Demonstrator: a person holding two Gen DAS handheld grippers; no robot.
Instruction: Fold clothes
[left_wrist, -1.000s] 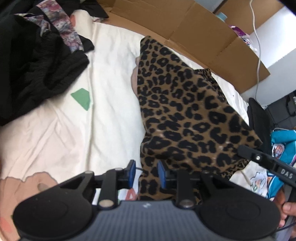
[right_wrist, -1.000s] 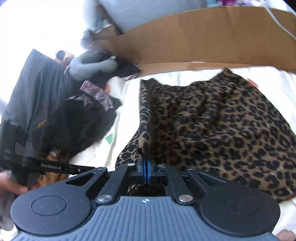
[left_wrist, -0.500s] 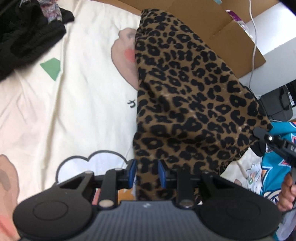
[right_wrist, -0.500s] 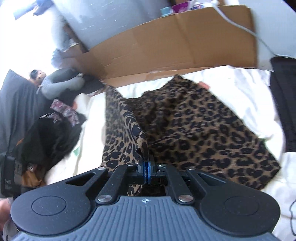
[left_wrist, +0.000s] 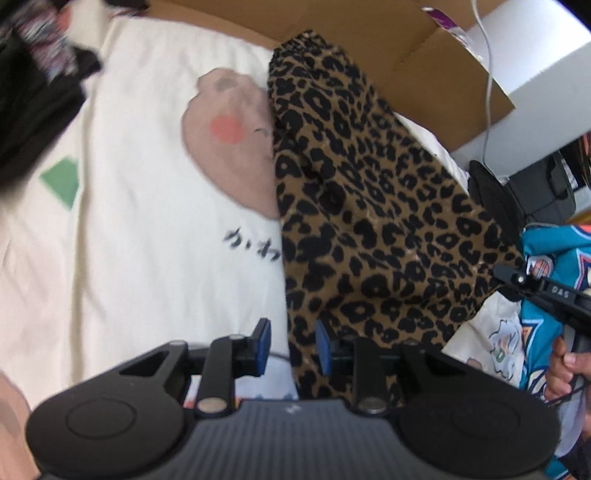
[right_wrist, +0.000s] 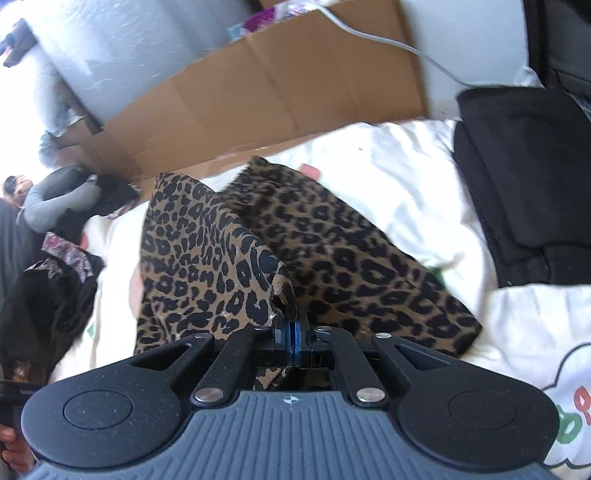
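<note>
right tool (right_wrist: 291, 326) clamped on leopard garment (right_wrist: 332, 251) | left tool (left_wrist: 291, 345) apart | cream printed sheet (left_wrist: 147, 258) | cardboard (right_wrist: 277, 92) behind

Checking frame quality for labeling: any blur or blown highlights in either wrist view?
Left wrist: motion blur smears the sheet print and black clothes pile; leopard garment softer. Right wrist: upper left corner overexposed, cardboard blurred, garment edge at the jaws sharp.

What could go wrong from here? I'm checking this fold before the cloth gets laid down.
1. The left gripper stands open around the edge of the leopard-print garment; only the right gripper is shut on it, so the lifted cloth may sag or twist.
2. The right gripper pinches just a small bunched corner, which could slip out.
</note>
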